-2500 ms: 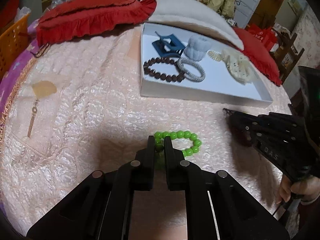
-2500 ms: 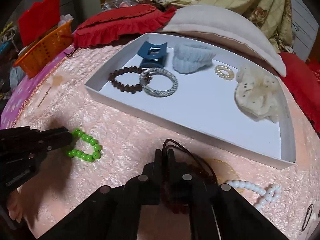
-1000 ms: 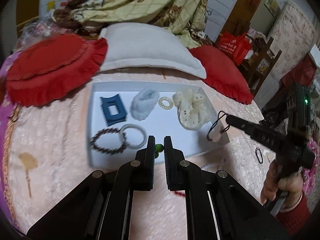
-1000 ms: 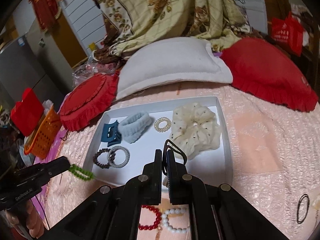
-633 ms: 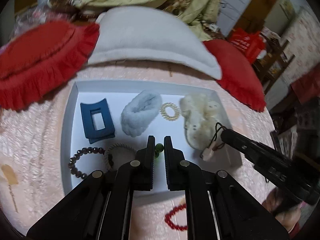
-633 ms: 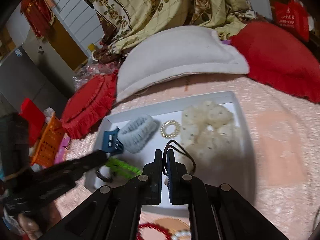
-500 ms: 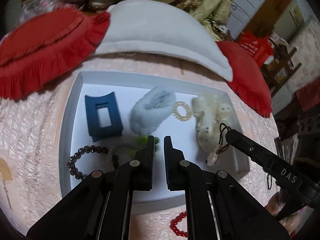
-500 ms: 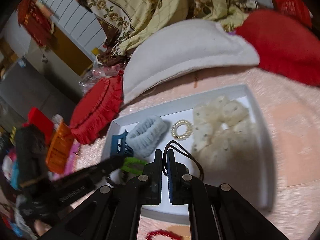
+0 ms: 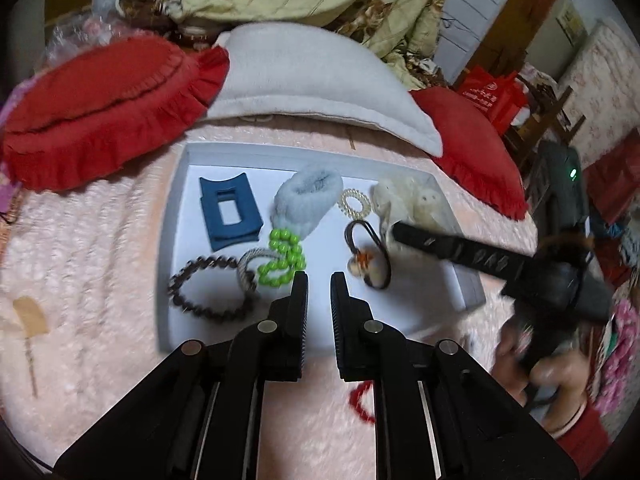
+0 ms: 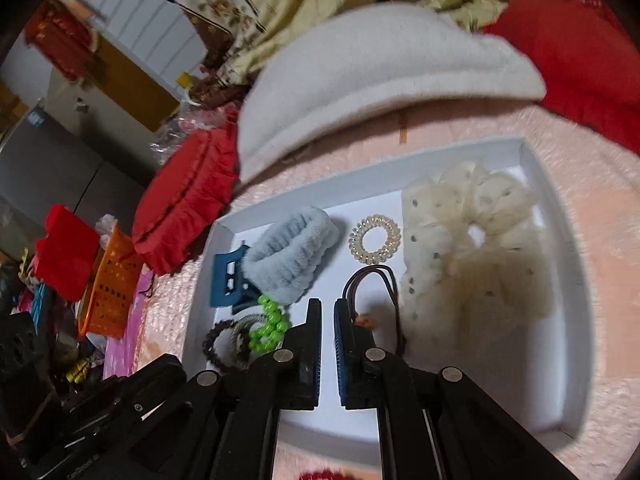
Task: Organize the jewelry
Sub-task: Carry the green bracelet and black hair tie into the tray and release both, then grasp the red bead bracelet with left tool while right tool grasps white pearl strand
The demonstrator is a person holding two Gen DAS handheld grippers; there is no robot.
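A white tray (image 9: 176, 184) sits on a pink bedspread (image 9: 80, 260). The left gripper (image 9: 319, 276) hovers over the tray's near edge. Its jaws have just been opening and now stand slightly apart with nothing between them. A green bracelet (image 9: 282, 258) lies in the tray just beyond its left finger, resting partly on a silver bangle (image 9: 246, 272) and against a grey scrunchie (image 9: 306, 200).

The right gripper (image 10: 328, 302) has also just been parting its jaws, and they show a narrow empty gap. A brown hair tie (image 10: 374, 296) with a small charm lies flat in the tray, just beside its right finger.

Also in the tray are a blue clip (image 9: 230, 216), a dark bead bracelet (image 9: 200, 288), a spiral tie (image 9: 354, 203) and a cream scrunchie (image 9: 412, 200). A red bracelet (image 9: 360, 400) lies on the bedspread outside the tray.
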